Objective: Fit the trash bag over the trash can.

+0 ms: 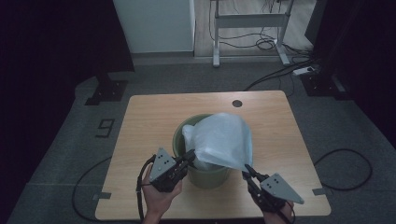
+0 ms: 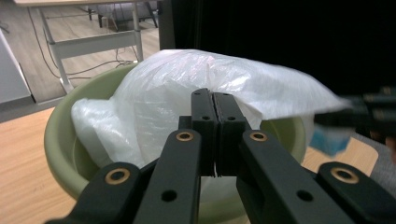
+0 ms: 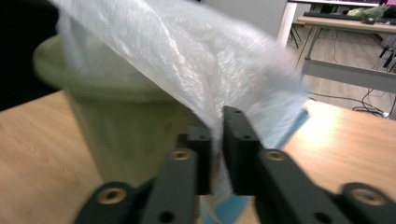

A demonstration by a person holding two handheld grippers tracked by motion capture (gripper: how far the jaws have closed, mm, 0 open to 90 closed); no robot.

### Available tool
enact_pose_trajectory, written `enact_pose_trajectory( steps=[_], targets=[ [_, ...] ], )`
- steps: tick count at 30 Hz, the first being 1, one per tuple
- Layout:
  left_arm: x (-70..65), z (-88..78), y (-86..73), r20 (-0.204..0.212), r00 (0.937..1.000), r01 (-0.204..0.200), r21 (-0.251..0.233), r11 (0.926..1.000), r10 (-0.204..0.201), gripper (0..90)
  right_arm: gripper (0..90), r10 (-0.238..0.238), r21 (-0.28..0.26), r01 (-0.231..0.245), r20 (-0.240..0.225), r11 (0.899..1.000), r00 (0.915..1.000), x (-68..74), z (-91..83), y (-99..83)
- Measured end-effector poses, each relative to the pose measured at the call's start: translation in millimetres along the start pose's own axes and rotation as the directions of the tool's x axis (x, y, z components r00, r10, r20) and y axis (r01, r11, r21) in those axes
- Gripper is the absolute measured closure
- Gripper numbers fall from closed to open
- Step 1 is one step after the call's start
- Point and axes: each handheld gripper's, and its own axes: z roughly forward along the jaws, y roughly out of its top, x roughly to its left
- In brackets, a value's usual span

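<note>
a person works a thin plastic bag over a green bin mid-table, w/ a two-jaw gripper in each hand. main risk from here: the film is flimsy, and a hard pull to the right could tear it or slip it out of the jaws; the light bin could also tip or slide on the wooden table, since nothing braces it. the bag sits mostly in the bin's mouth, ballooning above the rim, one edge stretched out past the right side. left gripper is at the bin's near-left rim, jaws pressed together; in the left gripper view it probably pinches a fold of the bag, but that contact is hard to confirm. right gripper is just off the bin's near-right, jaws narrowly apart w/ the film caught between. both hands come in low from the near edge, angled inward toward the bin.
</note>
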Motion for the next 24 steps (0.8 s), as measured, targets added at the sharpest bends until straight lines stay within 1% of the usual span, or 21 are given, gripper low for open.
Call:
enact_pose_trajectory(
  steps=[2,5,7,9,12,13,15,17,18,19,20,21,22,24],
  targets=[
    [-1.8,0.3,3.1,0.010,0.9998,-0.015,0.005,0.9999,0.015,87.9,88.1,0.017,-0.028,-0.017,0.025,0.999,0.9995,-12.9,-0.9,8.3],
    [-4.2,2.3,6.0,0.019,0.9993,-0.031,0.011,0.9994,0.031,88.1,88.5,0.015,-0.070,-0.010,0.063,0.997,0.9979,-24.8,-2.1,23.6],
    [-5.5,4.3,6.5,0.025,0.9990,-0.037,0.016,0.9992,0.036,88.1,88.5,0.021,-0.101,-0.013,0.077,0.995,0.9968,-32.2,-1.7,37.2],
    [-6.9,6.5,6.2,0.039,0.9981,-0.048,0.017,0.9987,0.047,87.8,88.6,0.021,-0.137,-0.009,0.086,0.991,0.9961,-37.3,-0.6,52.6],
    [-9.2,9.6,5.9,0.050,0.9971,-0.058,0.027,0.9980,0.057,87.6,88.6,0.012,-0.196,0.004,0.080,0.980,0.9967,-39.8,2.7,78.5],
    [-9.8,10.2,5.7,0.055,0.9967,-0.062,0.030,0.9976,0.061,87.5,88.6,0.008,-0.209,0.007,0.073,0.978,0.9973,-39.4,3.6,84.4],
    [-10.9,10.3,5.1,0.062,0.9959,-0.067,0.035,0.9971,0.065,87.0,88.6,-0.004,-0.240,0.015,0.047,0.971,0.9989,-36.2,5.3,98.8],
    [-11.3,8.0,4.0,0.067,0.9956,-0.067,0.028,0.9973,0.065,85.7,88.6,-0.023,-0.273,0.025,0.009,0.962,0.9997,-31.1,5.3,109.4],
    [-11.2,6.0,3.5,0.066,0.9957,-0.066,0.018,0.9977,0.064,84.0,88.6,-0.035,-0.287,0.032,-0.007,0.957,0.9994,-28.3,4.9,112.6],
    [-10.6,3.7,3.3,0.065,0.9959,-0.063,0.005,0.9980,0.063,81.0,88.6,-0.047,-0.294,0.039,-0.019,0.955,0.9987,-25.2,5.0,114.5],
    [-10.1,0.8,3.4,0.062,0.9963,-0.059,-0.008,0.9982,0.060,74.4,88.6,-0.060,-0.294,0.049,-0.027,0.954,0.9978,-22.4,5.7,115.1],
    [-9.5,-2.5,3.9,0.050,0.9971,-0.056,-0.020,0.9982,0.057,69.4,88.6,-0.070,-0.293,0.057,-0.033,0.955,0.9970,-19.9,7.0,114.7],
    [-8.4,-7.1,5.3,0.041,0.9978,-0.050,-0.034,0.9982,0.051,66.8,88.6,-0.076,-0.286,0.061,-0.040,0.956,0.9963,-17.7,8.6,113.6],
    [-7.1,-12.5,8.0,0.036,0.9987,-0.034,-0.046,0.9984,0.036,54.8,88.6,-0.088,-0.273,0.071,-0.047,0.959,0.9950,-15.0,12.7,110.4]
  ],
)
